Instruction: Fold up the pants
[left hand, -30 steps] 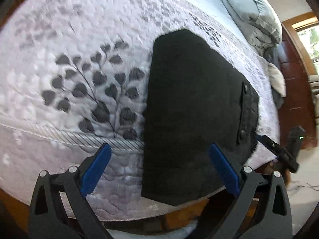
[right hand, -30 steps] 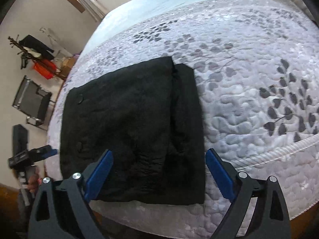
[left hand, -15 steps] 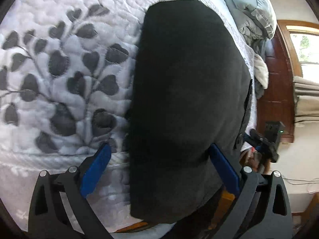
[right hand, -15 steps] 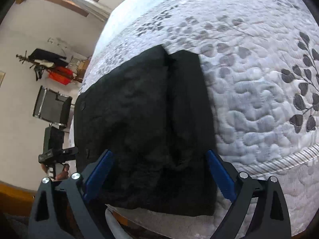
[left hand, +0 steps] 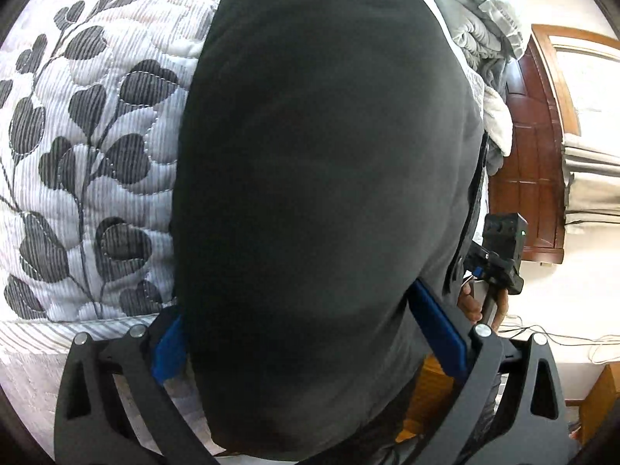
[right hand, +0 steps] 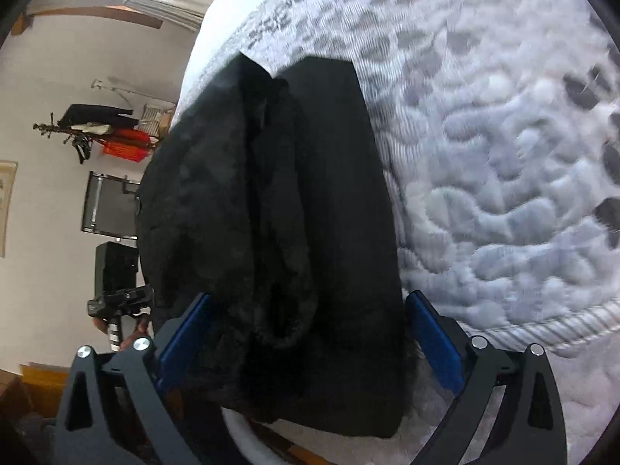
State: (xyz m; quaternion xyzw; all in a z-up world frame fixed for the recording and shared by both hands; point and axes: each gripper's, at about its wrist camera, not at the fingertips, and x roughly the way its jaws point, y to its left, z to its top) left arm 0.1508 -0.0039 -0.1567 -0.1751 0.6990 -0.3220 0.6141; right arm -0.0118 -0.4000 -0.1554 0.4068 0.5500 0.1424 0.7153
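the black pants [left hand: 317, 193] lie folded on the quilted bed cover [left hand: 89, 124] at the near edge of the bed [right hand: 503, 155], their lower end hanging slightly past that edge. in the left wrist view the left tongs [left hand: 310, 345] stand apart, with the cloth filling the gap between the blue pads [left hand: 438, 329]; whether the pads touch it cannot be told. in the right wrist view the right tongs [right hand: 306, 341] are likewise spread wide, straddling the near end of the pants [right hand: 279, 213], where two folded layers show with a dark crease between them. a hand [left hand: 480, 302] holding the other tool shows past the right side of the pants. rumpled grey bedding [left hand: 480, 19] sits at the far end of the bed.
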